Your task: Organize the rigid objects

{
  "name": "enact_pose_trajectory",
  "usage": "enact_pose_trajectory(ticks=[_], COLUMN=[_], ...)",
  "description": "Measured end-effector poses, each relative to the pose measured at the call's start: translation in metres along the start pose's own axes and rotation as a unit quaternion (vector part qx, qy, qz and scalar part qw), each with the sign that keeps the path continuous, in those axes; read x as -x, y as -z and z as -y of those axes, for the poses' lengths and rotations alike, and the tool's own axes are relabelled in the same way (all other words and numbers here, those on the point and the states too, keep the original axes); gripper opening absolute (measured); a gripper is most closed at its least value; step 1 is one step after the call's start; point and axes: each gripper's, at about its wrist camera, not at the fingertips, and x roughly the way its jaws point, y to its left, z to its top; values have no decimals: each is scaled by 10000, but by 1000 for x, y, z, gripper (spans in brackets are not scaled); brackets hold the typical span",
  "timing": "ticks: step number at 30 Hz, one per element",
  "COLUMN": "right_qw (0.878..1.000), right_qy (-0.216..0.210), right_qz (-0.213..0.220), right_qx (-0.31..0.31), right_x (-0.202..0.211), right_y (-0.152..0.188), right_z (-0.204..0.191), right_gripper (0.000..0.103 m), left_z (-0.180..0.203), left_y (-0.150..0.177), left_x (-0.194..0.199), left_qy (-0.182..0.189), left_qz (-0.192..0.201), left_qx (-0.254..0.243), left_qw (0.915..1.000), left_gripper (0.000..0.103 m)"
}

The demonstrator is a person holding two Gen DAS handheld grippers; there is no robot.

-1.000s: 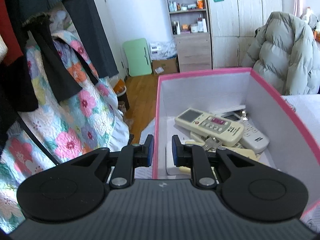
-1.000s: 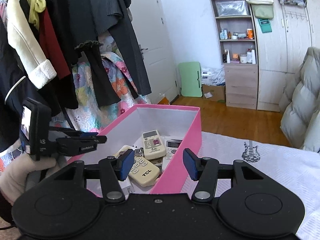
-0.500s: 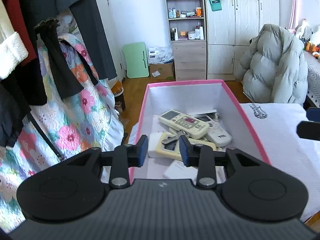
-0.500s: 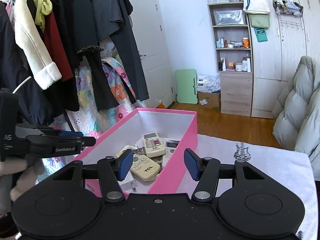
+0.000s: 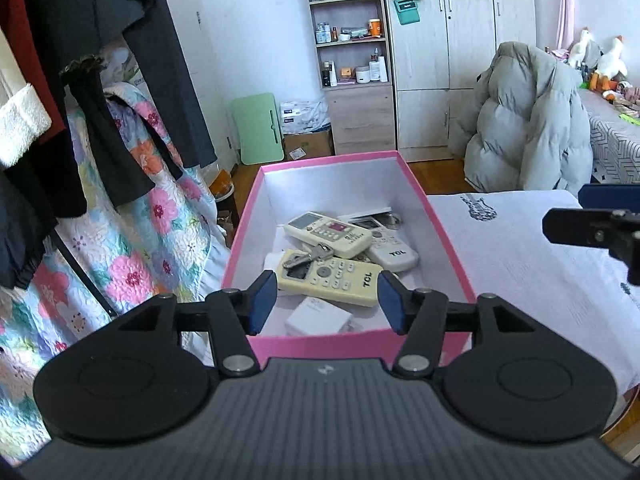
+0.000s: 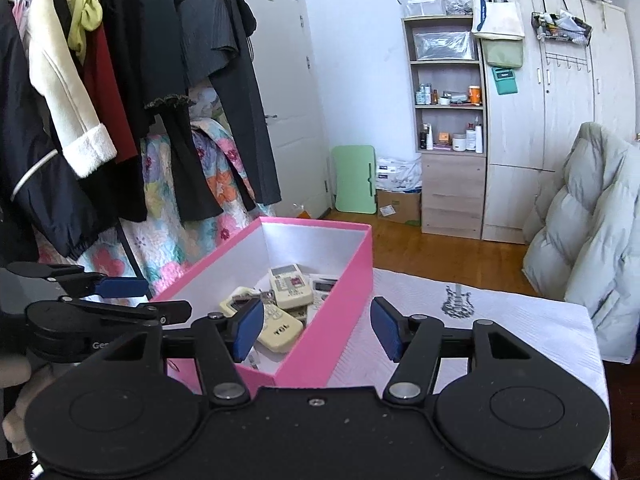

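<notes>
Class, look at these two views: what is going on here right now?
A person holds two grippers over a pink box on a white cloth. The box holds three remotes, a key and a white adapter. The left gripper is opening with nothing between its fingers; the right gripper is open and empty too. Nothing is being carried now.

Remotes [image 5: 328,232], keys [image 5: 310,258] and adapter [image 5: 318,320] inside box [image 5: 352,346] on table's [image 5: 520,264] left edge.
</notes>
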Motion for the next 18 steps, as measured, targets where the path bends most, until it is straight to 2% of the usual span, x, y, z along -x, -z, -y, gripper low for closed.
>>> enact_pose_trajectory(ticks=[5, 8, 13, 18], right_qw=[9997, 9995, 9985, 9972], right_qy=[229, 309, 486, 687], right_qz=[-40, -43, -91, -121], right_qx=[30, -29, -239, -268], right_x=[12, 19, 22, 28], right_y=[5, 7, 10, 13], right_z=[2, 6, 16, 22], right_gripper=[64, 65, 68, 73], left_z=[0, 4, 14, 26], left_y=[4, 4, 4, 5], left_x=[4, 4, 6, 10], left_qy=[68, 98, 150, 259], left_qz=[-74, -100, -131, -127], left_qx=[325, 316, 310, 257], left_qw=[9994, 9994, 9993, 9993], left_gripper=[55, 55, 67, 74])
